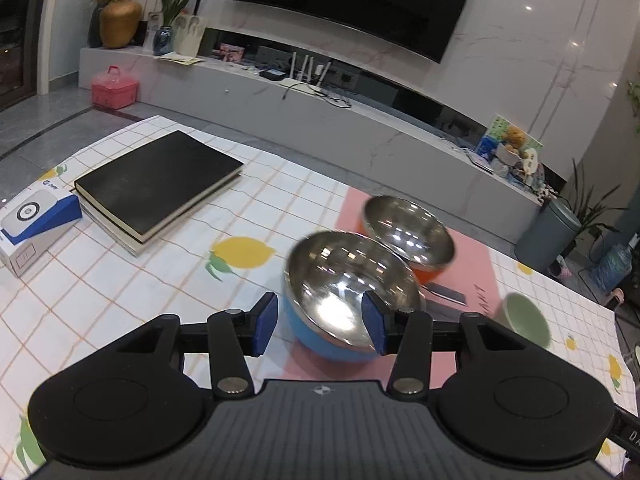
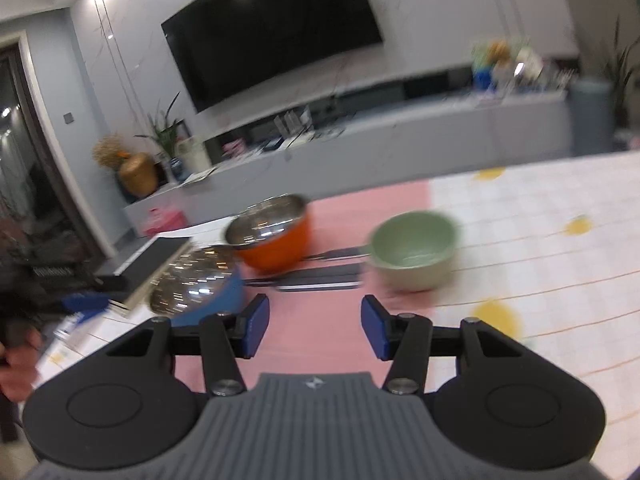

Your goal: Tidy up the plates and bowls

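Note:
A blue steel-lined bowl (image 1: 344,292) sits on the pink mat (image 1: 472,268). An orange steel-lined bowl (image 1: 408,232) stands just behind it. A pale green bowl (image 1: 524,320) is at the right. My left gripper (image 1: 320,324) is open, its jaws straddling the near left rim of the blue bowl, not closed on it. In the right wrist view, my right gripper (image 2: 316,326) is open and empty above the pink mat (image 2: 316,340), with the blue bowl (image 2: 196,286), the orange bowl (image 2: 272,236) and the green bowl (image 2: 414,254) ahead.
Dark flat utensils (image 2: 320,276) lie on the mat between the bowls. A stack of black books (image 1: 160,184) and a white and blue box (image 1: 36,224) lie at the table's left. The checked lemon tablecloth (image 1: 120,280) covers the table. A TV console stands behind.

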A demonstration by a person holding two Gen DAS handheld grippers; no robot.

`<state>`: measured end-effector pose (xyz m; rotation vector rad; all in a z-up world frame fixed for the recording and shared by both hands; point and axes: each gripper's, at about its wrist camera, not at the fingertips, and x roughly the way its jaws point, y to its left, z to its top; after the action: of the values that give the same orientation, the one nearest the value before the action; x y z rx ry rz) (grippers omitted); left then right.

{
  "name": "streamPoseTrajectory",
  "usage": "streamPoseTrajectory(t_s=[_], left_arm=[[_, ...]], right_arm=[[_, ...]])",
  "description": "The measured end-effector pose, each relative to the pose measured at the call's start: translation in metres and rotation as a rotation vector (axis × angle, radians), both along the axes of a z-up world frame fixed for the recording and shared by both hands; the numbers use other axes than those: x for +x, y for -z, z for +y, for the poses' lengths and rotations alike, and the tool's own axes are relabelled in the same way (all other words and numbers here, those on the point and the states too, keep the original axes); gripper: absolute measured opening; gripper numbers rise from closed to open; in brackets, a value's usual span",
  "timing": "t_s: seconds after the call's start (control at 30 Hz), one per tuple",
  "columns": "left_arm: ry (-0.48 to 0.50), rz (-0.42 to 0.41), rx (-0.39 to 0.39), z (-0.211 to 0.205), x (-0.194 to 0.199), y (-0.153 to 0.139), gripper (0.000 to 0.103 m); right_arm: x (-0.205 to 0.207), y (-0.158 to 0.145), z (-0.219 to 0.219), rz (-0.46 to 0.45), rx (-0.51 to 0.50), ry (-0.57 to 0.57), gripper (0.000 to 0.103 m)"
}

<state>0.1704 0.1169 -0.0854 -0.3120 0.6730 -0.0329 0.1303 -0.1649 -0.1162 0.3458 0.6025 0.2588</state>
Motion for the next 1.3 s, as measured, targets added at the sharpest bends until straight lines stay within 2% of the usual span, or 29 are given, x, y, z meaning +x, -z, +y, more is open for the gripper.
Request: streamPoseTrajectory(t_s=[0.23,0.37,0.53,0.7,0.9,1.3], left_arm=[[-0.026,0.087,-0.047,0.013,0.034,0.015,0.057],[-0.032,0.099,-0.057,0.016,0.046,0.022,0.056],[-0.037,0.116,-0.057,0.015,0.055,0.029,0.054],[-0.042,0.151,-0.042,0.014,0.062,0.033,0.038],[-0.033,0.183,-0.038,0.014,0.067,0.038,0.013],[-0.029,0.162,-0.011,0.008,0.054,0.026,0.010]], right_arm=[[0.065,-0.003,0.066,0.135,0.056,-0.041,0.052],[0.090,0.004,0.089,0.205,0.072,-0.037,0.046],[0.110,0.012,0.108,0.260,0.040,-0.031,0.040],[0.119,0.019,0.116,0.310,0.023,-0.019,0.026],[0.122,0.021,0.114,0.312,0.004,-0.006,0.014],[0.114,0.010,0.110,0.302,0.011,0.005,0.010]])
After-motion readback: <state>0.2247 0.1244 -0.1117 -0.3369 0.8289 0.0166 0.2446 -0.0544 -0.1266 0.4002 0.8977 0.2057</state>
